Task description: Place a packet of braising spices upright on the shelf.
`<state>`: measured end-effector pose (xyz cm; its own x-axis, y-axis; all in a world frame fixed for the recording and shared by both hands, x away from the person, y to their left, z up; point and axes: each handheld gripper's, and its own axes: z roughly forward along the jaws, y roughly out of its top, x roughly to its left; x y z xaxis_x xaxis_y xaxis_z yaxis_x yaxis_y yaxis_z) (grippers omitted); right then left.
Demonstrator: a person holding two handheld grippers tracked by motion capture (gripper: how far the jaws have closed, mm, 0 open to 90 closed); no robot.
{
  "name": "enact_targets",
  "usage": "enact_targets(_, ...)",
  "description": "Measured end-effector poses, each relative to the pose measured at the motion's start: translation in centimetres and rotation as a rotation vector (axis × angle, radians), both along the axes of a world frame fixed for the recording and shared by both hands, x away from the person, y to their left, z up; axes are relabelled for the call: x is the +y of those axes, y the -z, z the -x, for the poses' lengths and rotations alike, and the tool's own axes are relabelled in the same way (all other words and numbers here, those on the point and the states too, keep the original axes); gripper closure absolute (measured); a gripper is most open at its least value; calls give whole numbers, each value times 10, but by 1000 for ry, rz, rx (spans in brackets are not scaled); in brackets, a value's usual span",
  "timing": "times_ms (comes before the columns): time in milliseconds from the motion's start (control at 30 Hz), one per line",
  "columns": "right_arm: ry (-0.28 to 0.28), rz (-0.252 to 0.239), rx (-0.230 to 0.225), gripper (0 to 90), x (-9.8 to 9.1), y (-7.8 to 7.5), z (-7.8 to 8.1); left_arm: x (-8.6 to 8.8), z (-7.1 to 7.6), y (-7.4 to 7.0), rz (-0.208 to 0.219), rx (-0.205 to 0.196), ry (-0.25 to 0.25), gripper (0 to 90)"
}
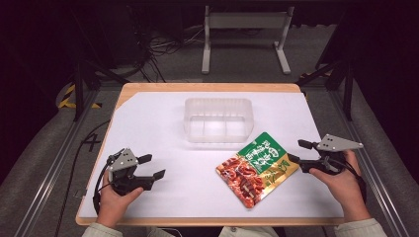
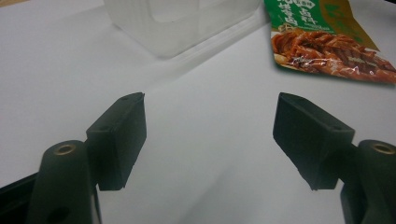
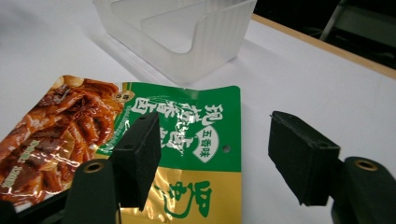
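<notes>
Your left tongs (image 1: pixel 152 166) sit spread and empty near the worktop's (image 1: pixel 148 113) near-left corner. Your right tongs (image 1: pixel 299 151), jaws released, hover at the snack packet's (image 1: pixel 257 169) edge, right of centre. Beyond, the clear plastic bin (image 1: pixel 218 120) stands mid-worktop, toward the far edge.

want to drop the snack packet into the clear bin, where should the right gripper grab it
Take the snack packet by its green-and-gold end, the edge nearest the right gripper, coming in low from the right. It lies flat on the table, so one jaw likely has to slide under that thin edge. The right gripper is open and already straddles it in the right gripper view.
</notes>
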<state>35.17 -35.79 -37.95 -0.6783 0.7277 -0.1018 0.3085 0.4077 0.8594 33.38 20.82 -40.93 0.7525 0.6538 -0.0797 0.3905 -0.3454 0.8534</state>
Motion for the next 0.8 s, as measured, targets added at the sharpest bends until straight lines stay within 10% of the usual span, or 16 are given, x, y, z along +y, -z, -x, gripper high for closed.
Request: enact_targets(800, 15, -77, 134, 229, 2, -13, -30, 0, -2, -3, 4, -5, -13, 254)
